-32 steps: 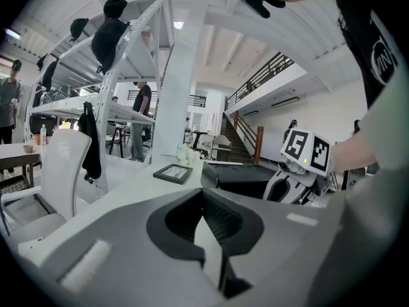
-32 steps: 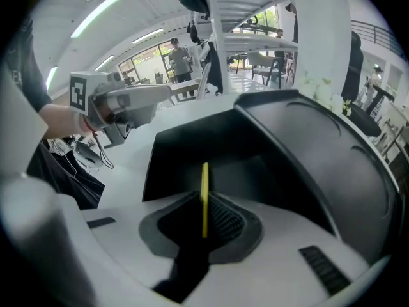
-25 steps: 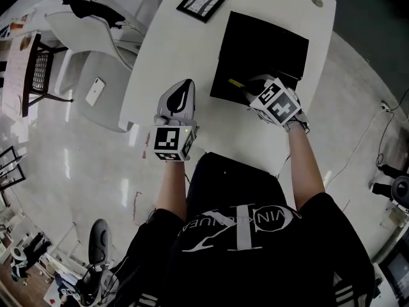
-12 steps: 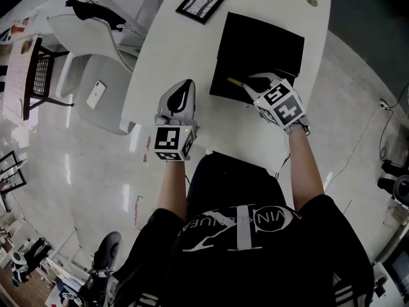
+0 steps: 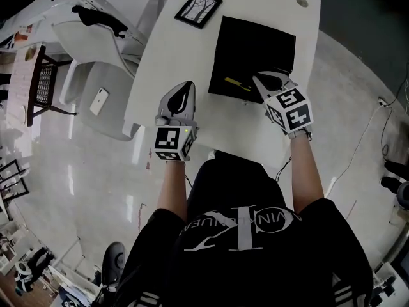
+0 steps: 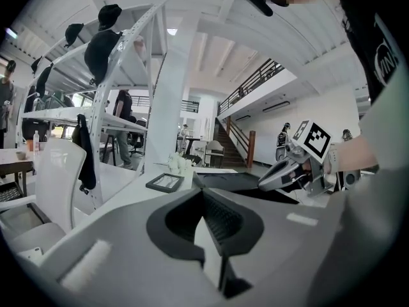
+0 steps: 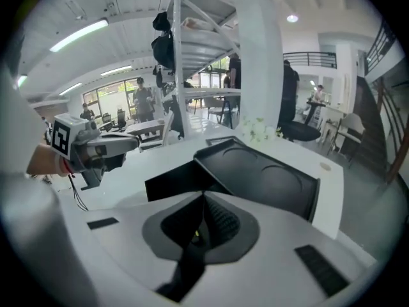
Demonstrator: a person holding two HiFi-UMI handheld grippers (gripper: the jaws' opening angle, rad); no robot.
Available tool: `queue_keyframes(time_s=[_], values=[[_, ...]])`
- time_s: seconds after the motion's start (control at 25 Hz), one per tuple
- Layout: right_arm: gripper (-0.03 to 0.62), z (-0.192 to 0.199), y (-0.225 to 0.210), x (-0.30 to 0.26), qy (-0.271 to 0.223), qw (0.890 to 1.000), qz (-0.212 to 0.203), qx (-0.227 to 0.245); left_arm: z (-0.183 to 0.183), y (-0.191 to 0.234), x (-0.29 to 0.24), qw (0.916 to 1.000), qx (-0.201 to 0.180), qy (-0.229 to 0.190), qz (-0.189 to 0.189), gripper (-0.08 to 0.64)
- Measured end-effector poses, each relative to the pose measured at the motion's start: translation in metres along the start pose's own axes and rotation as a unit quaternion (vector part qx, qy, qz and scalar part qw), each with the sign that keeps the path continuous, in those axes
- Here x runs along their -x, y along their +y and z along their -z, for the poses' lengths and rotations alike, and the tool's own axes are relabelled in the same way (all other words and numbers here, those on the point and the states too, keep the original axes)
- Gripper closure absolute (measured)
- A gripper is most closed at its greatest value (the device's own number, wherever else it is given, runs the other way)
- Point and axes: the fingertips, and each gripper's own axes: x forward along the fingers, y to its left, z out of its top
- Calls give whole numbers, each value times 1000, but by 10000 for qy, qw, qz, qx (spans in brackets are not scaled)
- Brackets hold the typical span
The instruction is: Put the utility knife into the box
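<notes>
The black box (image 5: 255, 50) lies open on the white table (image 5: 163, 56). Inside it, near its front edge, rests the utility knife (image 5: 235, 82), yellow and dark. My right gripper (image 5: 258, 77) hovers over the box's front right part, its tips just right of the knife's near end, jaws shut with nothing seen in them. In the right gripper view the jaws (image 7: 204, 196) meet before the box (image 7: 255, 171), and a yellow speck shows low between them. My left gripper (image 5: 185, 85) stays shut and empty over the table, left of the box (image 6: 230, 181).
A framed picture (image 5: 199, 9) lies on the table behind the box's left corner. White chairs (image 5: 96, 62) stand to the left of the table, one with a phone (image 5: 98, 100) on its seat. The table's near edge runs just under both grippers.
The right gripper has drawn back toward me and to the right, leaving the knife lying in the box with more of it showing. The left gripper has not moved.
</notes>
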Motion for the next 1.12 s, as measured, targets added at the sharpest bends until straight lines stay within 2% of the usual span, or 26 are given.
queue_keyframes(time_s=[0.2,0.52,1.12], values=[[577,-10,-7,26,-465,9981,321,-224,-11,-7,5,9999,-96,-78,81,551],[577,-18,1,60,-965,9931,609,-277,-27,-15,17,9992,-238,-260,178,551],[578,-42,12,120,-1937,9732,1124,-526,-70,-14,45,9964,-379,-712,250,551]])
